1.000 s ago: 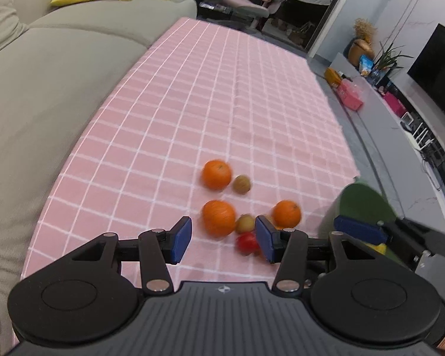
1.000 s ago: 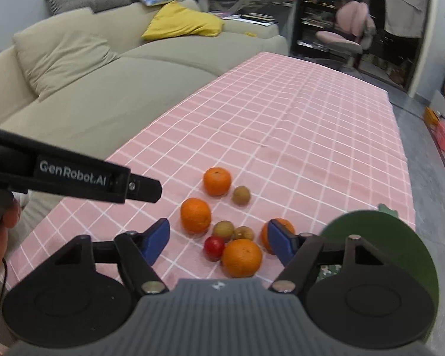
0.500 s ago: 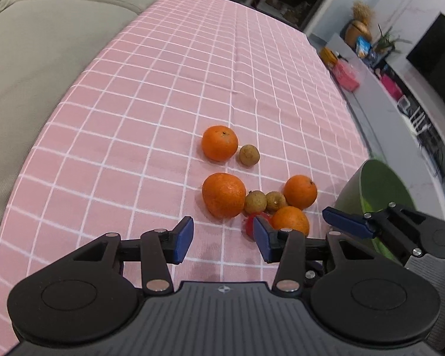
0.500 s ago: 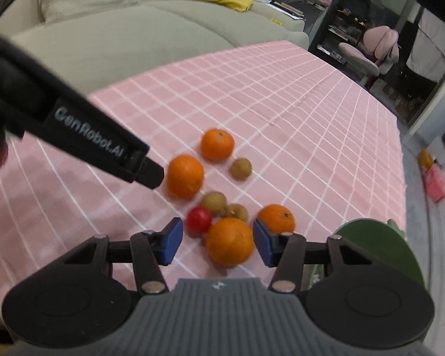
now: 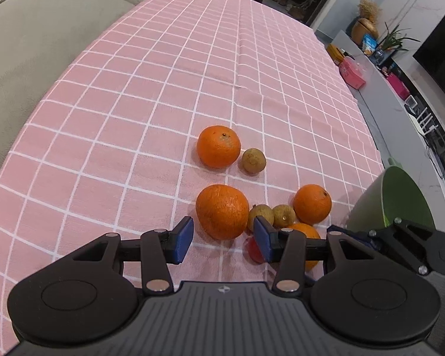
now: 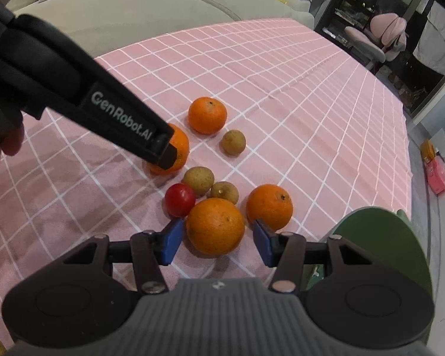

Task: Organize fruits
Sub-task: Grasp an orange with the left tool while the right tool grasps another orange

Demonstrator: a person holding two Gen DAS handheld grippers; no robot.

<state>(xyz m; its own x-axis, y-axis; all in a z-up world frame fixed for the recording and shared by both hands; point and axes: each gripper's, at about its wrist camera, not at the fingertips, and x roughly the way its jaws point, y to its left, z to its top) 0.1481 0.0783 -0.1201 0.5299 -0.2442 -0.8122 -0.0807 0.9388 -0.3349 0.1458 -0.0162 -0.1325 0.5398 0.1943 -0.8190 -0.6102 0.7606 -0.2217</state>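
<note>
Several oranges, three small brown fruits and a red cherry tomato lie clustered on the pink checked cloth. My left gripper is open and low, with a big orange just ahead of its blue pads, which do not touch it. In the right wrist view one of its fingers crosses in front of that same orange. My right gripper is open around the nearest orange, with a small gap at each pad. A green bowl stands to the right.
A grey sofa runs along the table's left side. Another orange and a brown fruit sit farther out. The cloth's right edge drops to the floor, with a low shelf of small items beyond.
Both grippers have sunk toward the fruit cluster. The right gripper's jaws have narrowed and now flank the nearest orange. The left gripper has closed in on the big orange.
</note>
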